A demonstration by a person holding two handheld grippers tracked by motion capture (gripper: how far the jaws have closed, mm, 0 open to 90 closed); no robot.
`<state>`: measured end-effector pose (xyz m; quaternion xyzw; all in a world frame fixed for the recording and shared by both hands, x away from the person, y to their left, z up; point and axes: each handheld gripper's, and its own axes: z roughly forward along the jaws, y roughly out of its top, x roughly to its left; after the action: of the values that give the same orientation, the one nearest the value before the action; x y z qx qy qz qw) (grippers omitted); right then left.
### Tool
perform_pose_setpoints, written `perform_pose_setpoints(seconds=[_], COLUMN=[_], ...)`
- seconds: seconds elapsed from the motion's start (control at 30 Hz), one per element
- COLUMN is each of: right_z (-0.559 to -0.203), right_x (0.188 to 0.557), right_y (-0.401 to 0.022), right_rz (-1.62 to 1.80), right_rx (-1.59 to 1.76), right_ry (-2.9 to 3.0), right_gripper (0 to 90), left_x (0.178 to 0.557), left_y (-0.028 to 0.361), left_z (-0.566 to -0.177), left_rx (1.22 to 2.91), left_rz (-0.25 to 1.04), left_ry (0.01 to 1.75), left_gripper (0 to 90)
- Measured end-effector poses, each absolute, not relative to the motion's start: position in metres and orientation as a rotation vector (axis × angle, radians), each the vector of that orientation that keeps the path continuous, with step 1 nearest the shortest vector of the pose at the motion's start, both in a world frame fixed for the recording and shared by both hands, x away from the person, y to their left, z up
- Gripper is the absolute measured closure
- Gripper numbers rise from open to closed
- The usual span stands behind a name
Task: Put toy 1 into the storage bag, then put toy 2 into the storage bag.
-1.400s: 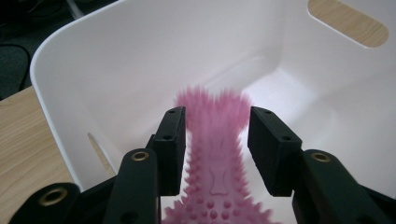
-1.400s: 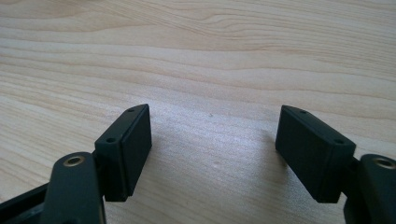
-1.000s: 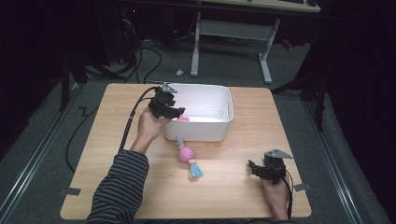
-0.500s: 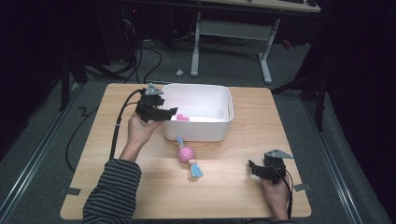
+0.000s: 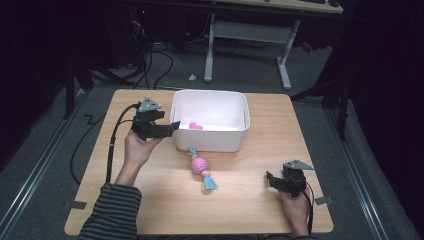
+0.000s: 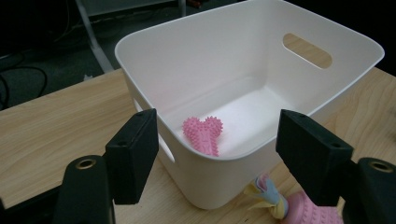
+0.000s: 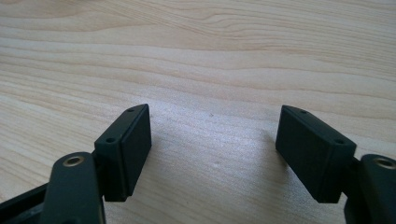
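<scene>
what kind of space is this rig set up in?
Probably a lab or workshop data-collection station, not a home: a bare wooden table on grey carpet, loose cables on the floor, a metal-legged desk behind, dark surroundings, and a white plastic bin with pet toys.

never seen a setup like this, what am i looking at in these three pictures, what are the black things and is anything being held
A person sits at a wooden table, holding a black two-jaw gripper in each hand. One picture looks down from above; the other two come from cameras riding on each gripper, so its black jaws frame them. The left gripper is open beside a white bin with a pink spiky heart toy inside. A pink and blue rope toy lies before the bin. The right gripper is open over bare wood. Nothing is held.
</scene>
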<state>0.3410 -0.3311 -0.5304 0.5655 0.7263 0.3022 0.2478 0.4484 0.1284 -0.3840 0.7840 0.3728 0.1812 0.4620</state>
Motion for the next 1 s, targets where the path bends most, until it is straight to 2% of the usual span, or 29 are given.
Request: perform_pose_setpoints(seconds=[0.63,1.0], right_z=[-0.53,-0.53], right_x=[0.341,0.341], right_y=[-0.331,-0.331], right_rz=[0.824,0.823], right_rx=[1.542,1.542], right_ry=[1.979,1.979], right_gripper=[26.9,26.9], left_x=[0.401,0.385], left_y=[0.182,0.194], left_z=[-0.404,-0.429], left_rx=[1.815,1.809], left_rz=[0.468,0.449], left_ry=[0.999,1.039], left_gripper=[30.7,30.4])
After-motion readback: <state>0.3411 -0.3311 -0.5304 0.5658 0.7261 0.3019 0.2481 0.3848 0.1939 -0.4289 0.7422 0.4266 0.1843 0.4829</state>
